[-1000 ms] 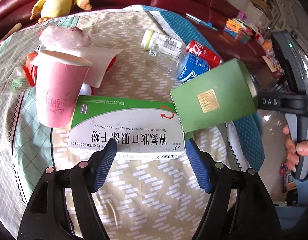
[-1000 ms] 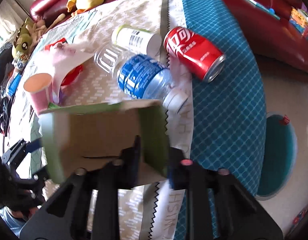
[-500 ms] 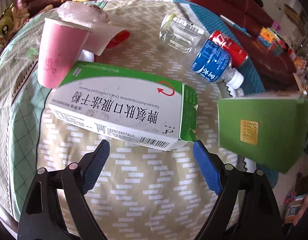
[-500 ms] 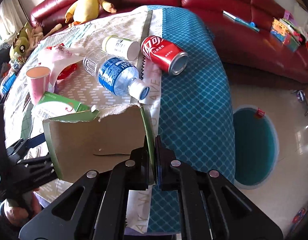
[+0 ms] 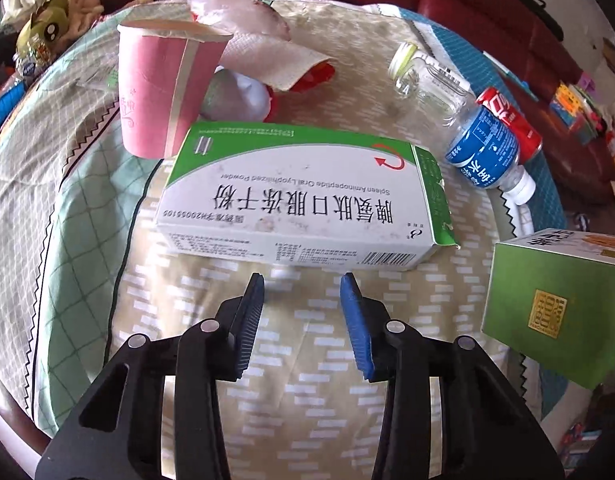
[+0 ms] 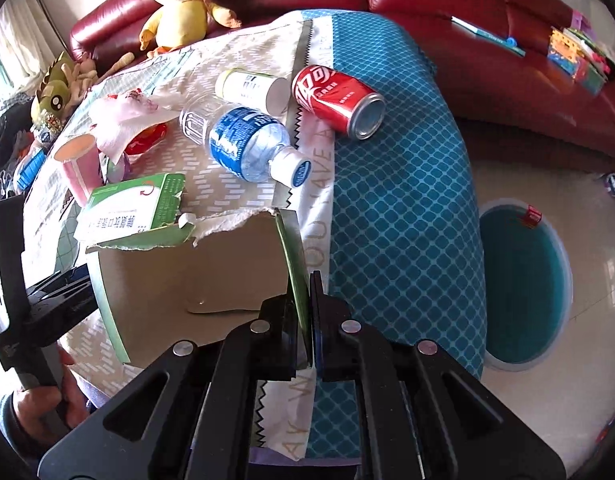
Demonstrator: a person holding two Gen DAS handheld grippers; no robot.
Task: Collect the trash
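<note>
**A:** ok so what's the right gripper (image 6: 310,316) doing rn? looks clamped on smth

**B:** yep, it's pinching the side wall of the green carton (image 6: 187,268), torn open end facing the cam, brown cardboard inside. carton's hanging over the table edge, at 3 o'clock in the left wrist view (image 5: 559,300)

**A:** and the left gripper (image 5: 302,320)?

**B:** jaws are closing, sitting at a narrow-ish gap, nothing btwn them. blue pads are pointing down at the tablecloth (image 5: 267,400) just short of the medicine box (image 5: 303,196), which is lying flat at 12 from the tips, not touching

**A:** rest of the trash?

**B:** pink paper cup (image 5: 163,92) is standing upright at 11, touching the box's far corner. crumpled tissue (image 5: 259,40) behind it w/ smth red under it. water bottle (image 5: 483,152) w/ blue label is lying on its side at 1–2 o'clock, red cola can (image 5: 511,120) right behind it, clear jar (image 5: 423,76) beyond

**A:** any bin?

**B:** teal round thing on the floor (image 6: 523,280) at 3 in the right wrist view, can't tell if it's a bin tbh. person's hand (image 6: 39,404) is gripping the left handle at 8 o'clock there
</note>
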